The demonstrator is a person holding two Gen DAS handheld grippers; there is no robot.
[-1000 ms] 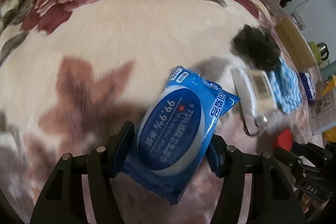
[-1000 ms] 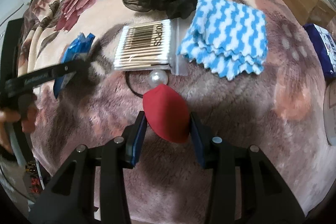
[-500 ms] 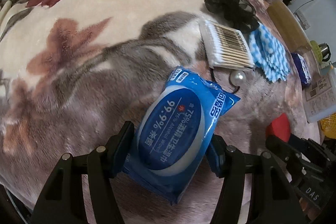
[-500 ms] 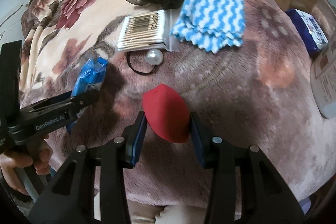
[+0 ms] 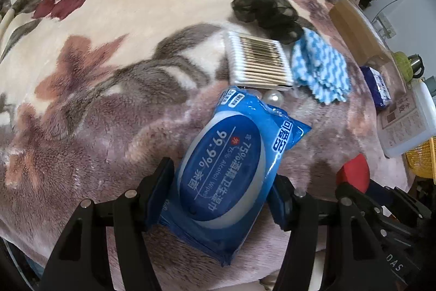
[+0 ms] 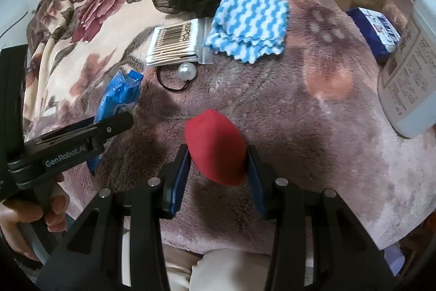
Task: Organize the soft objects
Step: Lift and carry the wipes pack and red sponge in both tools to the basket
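The left gripper point(image 5: 222, 198), clamping the blue plastic wipes pack point(image 5: 231, 168), has carried it beside the cotton-swab packet point(image 5: 257, 63); the right gripper point(image 6: 218, 157) grips the red egg-shaped sponge point(image 6: 216, 146), seemingly above the floral blanket's point(image 5: 109, 45) near edge, both probably ready for setting down.

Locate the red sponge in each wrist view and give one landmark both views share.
Left wrist view: the red sponge peeks in at the right edge, low, behind the right gripper's dark frame.
Right wrist view: it sits at lower centre, clamped between the jaws of the right gripper.
Shared landmark: the pack of cotton swabs, lying beside the blue and white cloth in both.
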